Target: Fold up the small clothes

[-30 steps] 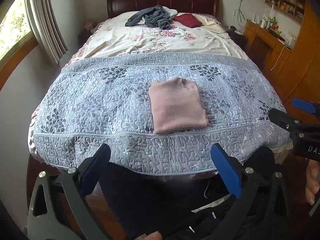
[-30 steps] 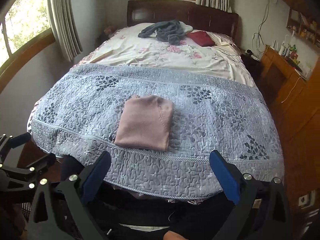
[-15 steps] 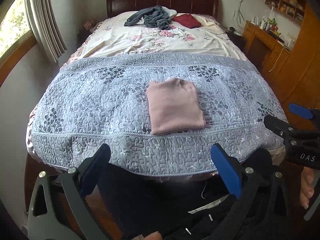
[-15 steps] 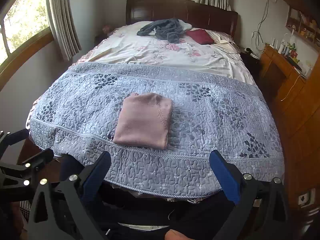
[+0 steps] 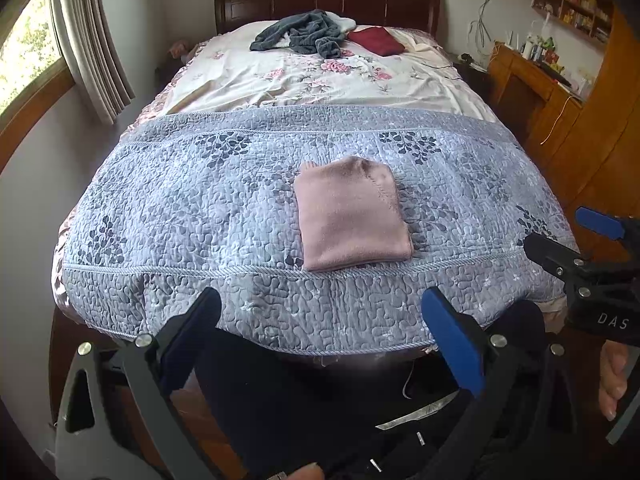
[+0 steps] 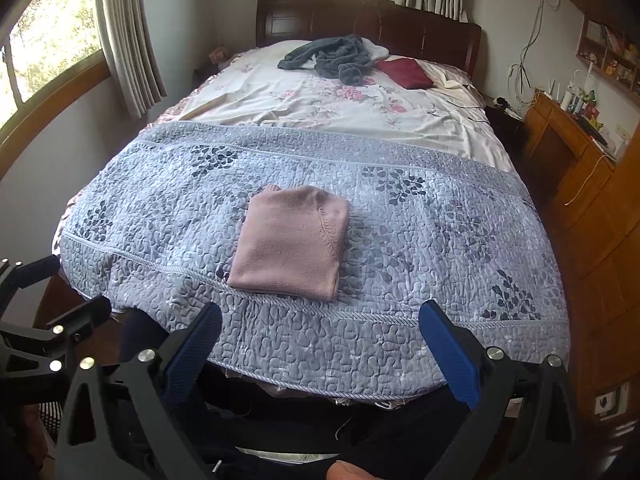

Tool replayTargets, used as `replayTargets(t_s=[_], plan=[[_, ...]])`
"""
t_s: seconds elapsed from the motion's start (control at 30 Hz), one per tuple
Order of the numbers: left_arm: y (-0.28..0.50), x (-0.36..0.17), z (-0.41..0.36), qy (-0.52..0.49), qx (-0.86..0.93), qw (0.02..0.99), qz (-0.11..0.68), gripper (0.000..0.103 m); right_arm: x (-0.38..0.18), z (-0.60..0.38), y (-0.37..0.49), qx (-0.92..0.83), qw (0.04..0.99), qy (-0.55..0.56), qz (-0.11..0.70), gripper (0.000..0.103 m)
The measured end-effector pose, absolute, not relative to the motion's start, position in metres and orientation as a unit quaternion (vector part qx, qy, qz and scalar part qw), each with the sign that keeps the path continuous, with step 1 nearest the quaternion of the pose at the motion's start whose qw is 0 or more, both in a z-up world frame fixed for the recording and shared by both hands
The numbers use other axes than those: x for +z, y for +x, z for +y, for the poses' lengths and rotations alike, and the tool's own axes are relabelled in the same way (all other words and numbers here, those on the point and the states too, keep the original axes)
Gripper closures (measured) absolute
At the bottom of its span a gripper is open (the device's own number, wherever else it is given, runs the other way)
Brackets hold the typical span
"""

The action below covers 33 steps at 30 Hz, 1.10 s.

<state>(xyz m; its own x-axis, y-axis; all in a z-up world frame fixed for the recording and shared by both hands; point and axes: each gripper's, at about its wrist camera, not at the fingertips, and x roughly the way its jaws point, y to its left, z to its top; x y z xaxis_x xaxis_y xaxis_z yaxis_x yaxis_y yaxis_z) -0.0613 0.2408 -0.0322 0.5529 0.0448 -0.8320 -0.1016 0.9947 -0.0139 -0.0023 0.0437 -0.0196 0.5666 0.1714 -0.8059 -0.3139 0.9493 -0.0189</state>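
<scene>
While both grippers hang back off the foot of the bed, the pink folded garment lies flat on the blue-grey quilted bedspread, near the foot edge and roughly centred across the bed. It is a neat rectangle, not touched by either gripper. Left gripper: fingers spread wide, nothing between them, blue pads facing in. Right gripper: also spread wide, empty, held just short of the bedspread edge. From the left wrist view the right gripper shows at the right edge, with part of a hand below it. Farther up the bed, on the floral sheet, a crumpled dark grey garment sits near the headboard, with a dark red folded item just beside it to the right. Wooden desk along the right wall, curtained window on the left.
</scene>
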Motion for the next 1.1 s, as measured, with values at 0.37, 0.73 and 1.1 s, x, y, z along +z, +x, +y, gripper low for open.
replayTargets(t_s=[0.37,0.73,1.1], plan=[[-0.053,-0.037,0.243,-0.032,0.043,0.878,0.476,0.004,-0.022,0.042,0.004,0.141,0.880,-0.080,0.447,0.004],[-0.049,-0.042,0.245,-0.036,0.048,0.875,0.481,0.004,-0.024,0.042,0.006,0.142,0.886,-0.079,0.435,0.004],[-0.047,-0.040,0.244,-0.031,0.052,0.875,0.480,0.004,-0.026,0.041,0.011,0.146,0.884,-0.073,0.437,0.004]])
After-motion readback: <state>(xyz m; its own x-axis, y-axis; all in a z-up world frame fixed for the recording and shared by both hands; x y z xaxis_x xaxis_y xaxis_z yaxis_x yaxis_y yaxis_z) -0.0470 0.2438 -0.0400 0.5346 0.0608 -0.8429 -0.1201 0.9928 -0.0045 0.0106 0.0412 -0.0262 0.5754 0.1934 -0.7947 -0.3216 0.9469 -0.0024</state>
